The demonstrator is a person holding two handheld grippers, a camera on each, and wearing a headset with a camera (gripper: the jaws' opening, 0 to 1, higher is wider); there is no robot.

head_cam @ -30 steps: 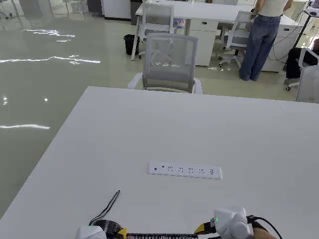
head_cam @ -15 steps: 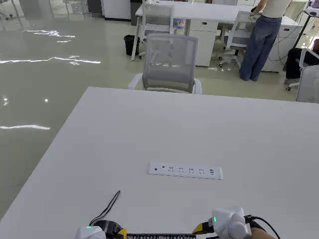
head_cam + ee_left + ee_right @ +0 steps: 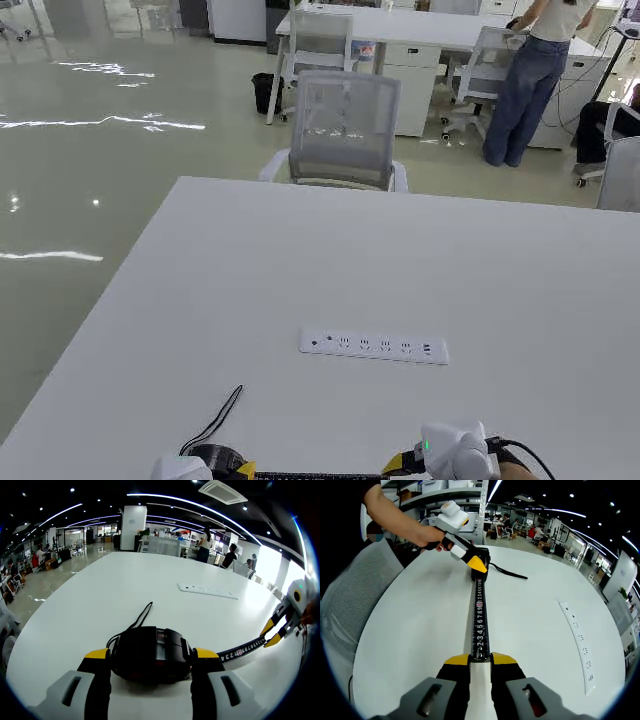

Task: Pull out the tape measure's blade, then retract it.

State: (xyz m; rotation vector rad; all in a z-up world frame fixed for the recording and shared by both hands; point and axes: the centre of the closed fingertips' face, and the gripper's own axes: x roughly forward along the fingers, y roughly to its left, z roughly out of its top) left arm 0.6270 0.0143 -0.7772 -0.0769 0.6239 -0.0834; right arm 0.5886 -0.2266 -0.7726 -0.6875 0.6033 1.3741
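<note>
The left gripper (image 3: 151, 656) has its 2 yellow-tipped jaws clamped on the black, rounded plastic tape measure case (image 3: 150, 647). The case sits on the white table (image 3: 125, 580), on the person's side of the white oblong power strip (image 3: 208, 591). The black numbered blade (image 3: 479, 620) runs roughly parallel to that strip to the right gripper (image 3: 480, 659), whose jaws pinch its end.
</note>
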